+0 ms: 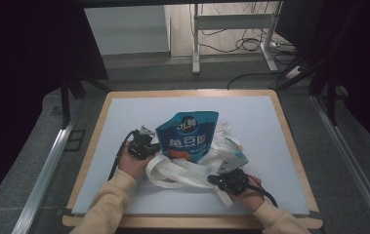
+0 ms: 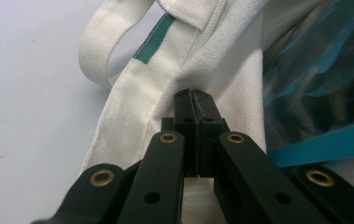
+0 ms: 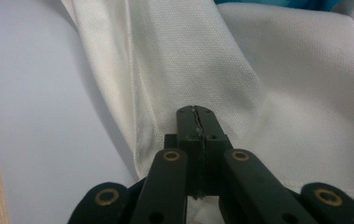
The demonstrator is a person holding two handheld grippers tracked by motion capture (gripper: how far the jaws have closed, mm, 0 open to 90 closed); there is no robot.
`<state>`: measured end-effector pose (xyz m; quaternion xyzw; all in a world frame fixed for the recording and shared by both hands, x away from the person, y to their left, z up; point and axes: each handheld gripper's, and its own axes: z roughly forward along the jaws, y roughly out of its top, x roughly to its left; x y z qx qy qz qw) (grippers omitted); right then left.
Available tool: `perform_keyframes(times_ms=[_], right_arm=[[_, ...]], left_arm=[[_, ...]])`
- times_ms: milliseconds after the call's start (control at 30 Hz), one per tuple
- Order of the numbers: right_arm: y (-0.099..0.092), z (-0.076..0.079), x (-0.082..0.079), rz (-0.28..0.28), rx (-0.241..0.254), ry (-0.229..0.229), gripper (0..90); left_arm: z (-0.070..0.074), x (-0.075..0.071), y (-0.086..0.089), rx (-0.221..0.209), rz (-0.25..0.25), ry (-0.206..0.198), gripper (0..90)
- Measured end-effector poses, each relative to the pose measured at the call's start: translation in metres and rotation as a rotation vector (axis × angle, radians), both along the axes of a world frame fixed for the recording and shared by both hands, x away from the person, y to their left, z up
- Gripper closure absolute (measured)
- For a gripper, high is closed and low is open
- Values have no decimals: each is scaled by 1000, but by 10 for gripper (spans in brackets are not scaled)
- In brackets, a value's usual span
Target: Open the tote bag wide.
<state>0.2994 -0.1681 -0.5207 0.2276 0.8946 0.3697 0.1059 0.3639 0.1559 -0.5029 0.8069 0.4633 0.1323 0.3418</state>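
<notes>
On the white mat [image 1: 124,117], both tongs, left [image 2: 192,93] and right [image 3: 194,110], are clamped on the cloth bag [image 1: 182,168] around the blue pouch [image 1: 187,136].

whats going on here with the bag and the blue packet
A person works a white canvas tote bag on the table with two handheld grippers. The left gripper and the right gripper each have their jaws shut, apparently pinching the bag's cloth. A blue glossy snack pouch stands partly in the bag.

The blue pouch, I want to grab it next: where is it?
High view: the blue pouch stands mid-table in the white tote bag, between both grippers.
</notes>
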Motion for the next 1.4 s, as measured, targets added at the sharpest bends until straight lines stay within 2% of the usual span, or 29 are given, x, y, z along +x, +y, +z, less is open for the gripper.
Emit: perform_keyframes(times_ms=[167, 233, 433, 567, 700, 767, 1000, 1267, 1333, 1400], right_arm=[[-1, 3, 3, -7, 14, -4, 890], [-5, 11, 6, -20, 34, -15, 889], [-25, 32, 17, -85, 96, -45, 890], [-30, 42, 28, -117, 107, -58, 889], [-27, 43, 43, -128, 93, -49, 889], [-20, 42, 52, -136, 64, -52, 889], [-12, 42, 64, -171, 20, -55, 889], [-11, 32, 77, -222, -6, -11, 890], [-10, 31, 79, -236, -18, -23, 890], [-10, 28, 82, -252, -18, -15, 890]], left_arm=[[3, -4, 4, -39, -4, -2, 900], [7, -9, 6, -45, -15, -11, 900], [23, -29, 13, -101, -36, -46, 900], [30, -38, 10, -112, -56, -56, 900], [30, -44, 5, -112, -79, -42, 900], [28, -47, 3, -99, -84, -41, 900], [24, -58, 4, -106, -103, -29, 900], [19, -72, 4, -102, -130, -16, 900], [15, -76, 3, -90, -140, -5, 900], [11, -78, 2, -75, -146, 1, 900]])
